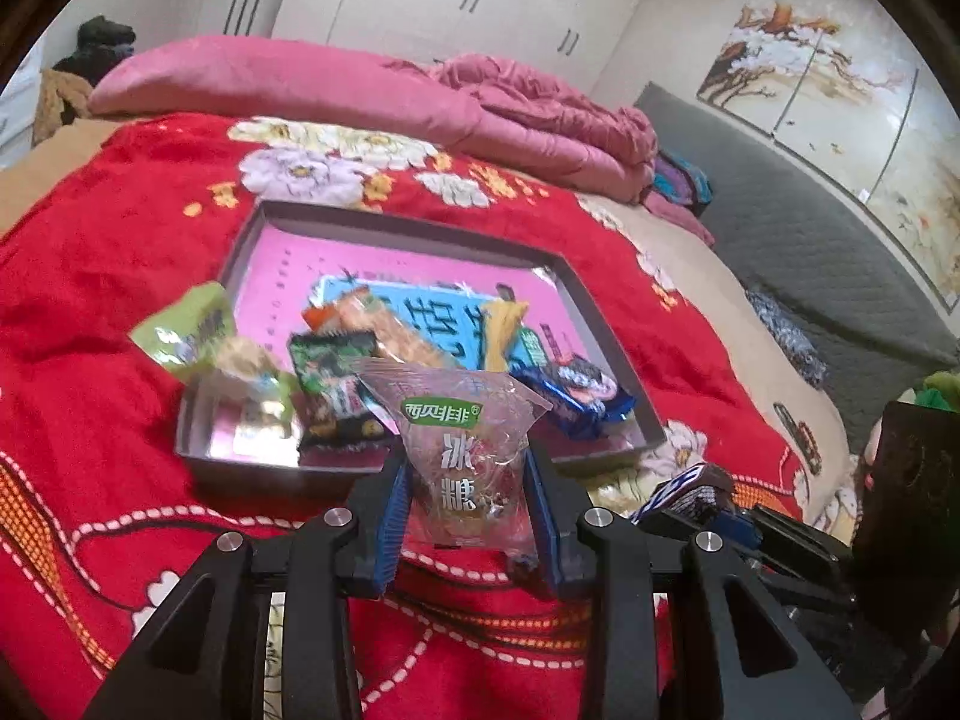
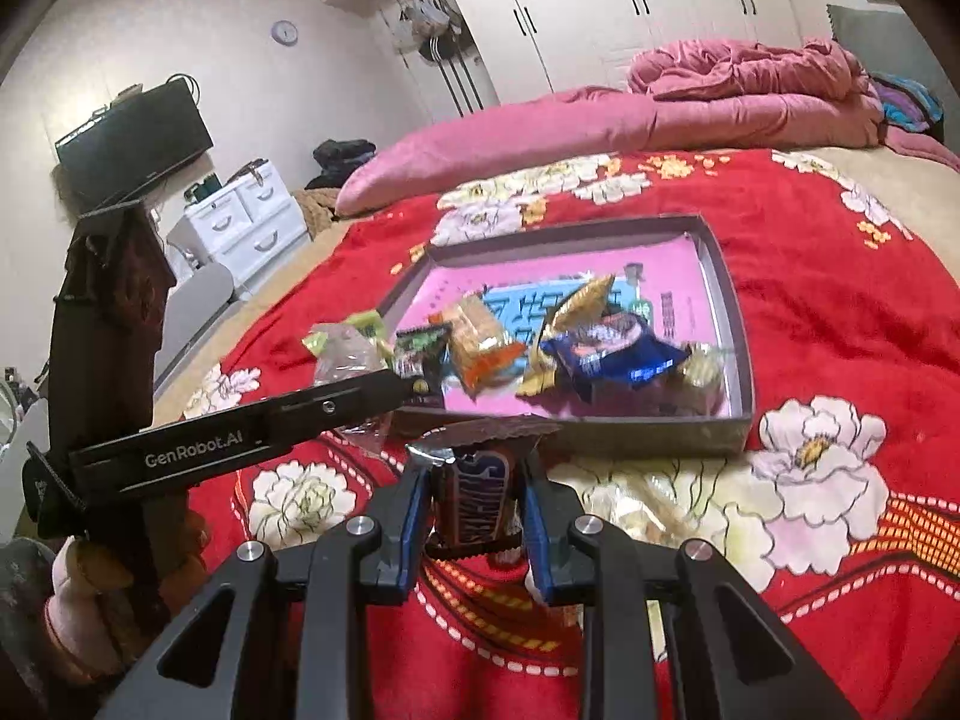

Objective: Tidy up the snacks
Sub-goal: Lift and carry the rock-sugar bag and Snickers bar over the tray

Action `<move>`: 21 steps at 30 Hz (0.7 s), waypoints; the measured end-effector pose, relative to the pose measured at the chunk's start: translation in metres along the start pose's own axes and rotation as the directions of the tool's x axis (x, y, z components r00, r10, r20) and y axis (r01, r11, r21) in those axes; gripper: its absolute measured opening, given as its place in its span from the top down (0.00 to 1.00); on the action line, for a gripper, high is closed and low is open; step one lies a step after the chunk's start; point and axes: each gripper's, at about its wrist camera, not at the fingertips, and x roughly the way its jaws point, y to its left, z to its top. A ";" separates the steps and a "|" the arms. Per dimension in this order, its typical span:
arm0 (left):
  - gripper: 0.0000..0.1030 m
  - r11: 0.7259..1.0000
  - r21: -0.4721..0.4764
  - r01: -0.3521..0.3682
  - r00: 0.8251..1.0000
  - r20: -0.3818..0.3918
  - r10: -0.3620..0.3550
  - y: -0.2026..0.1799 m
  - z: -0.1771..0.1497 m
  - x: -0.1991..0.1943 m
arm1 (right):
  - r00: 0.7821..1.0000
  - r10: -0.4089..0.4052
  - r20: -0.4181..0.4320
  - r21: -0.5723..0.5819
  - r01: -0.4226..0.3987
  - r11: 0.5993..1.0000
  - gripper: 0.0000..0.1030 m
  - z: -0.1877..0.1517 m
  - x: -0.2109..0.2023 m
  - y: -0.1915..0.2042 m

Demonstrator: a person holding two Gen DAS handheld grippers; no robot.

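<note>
Snacks are going into the shallow pink-lined tray (image 1: 576, 276) that sits on the red flowered blanket (image 1: 108, 252), and both grippers are loaded. The left gripper (image 1: 468, 504) is clamped on a clear rock-sugar bag (image 1: 462, 444), held upright just on the near side of the tray's front wall. The right gripper (image 2: 474, 504) pinches a brown chocolate bar (image 2: 480, 492) across its width, also just short of the near wall. Several packets already crowd the tray's near half (a blue wrapper (image 2: 612, 354), an orange one (image 2: 480, 342), a green-black one (image 1: 336, 378)), while the far half shows bare lining. A good placement would probably carry each item clear over the wall and beyond that pile before the jaws part. The light green packet (image 1: 186, 324) straddling the left rim looks likely to slide off if bumped.
</note>
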 end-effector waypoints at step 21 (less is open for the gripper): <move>0.64 0.997 -0.066 -0.033 0.999 0.033 0.035 0.021 0.019 0.016 | 0.995 -0.004 0.097 0.090 -0.005 0.996 0.72 0.028 0.004 -0.020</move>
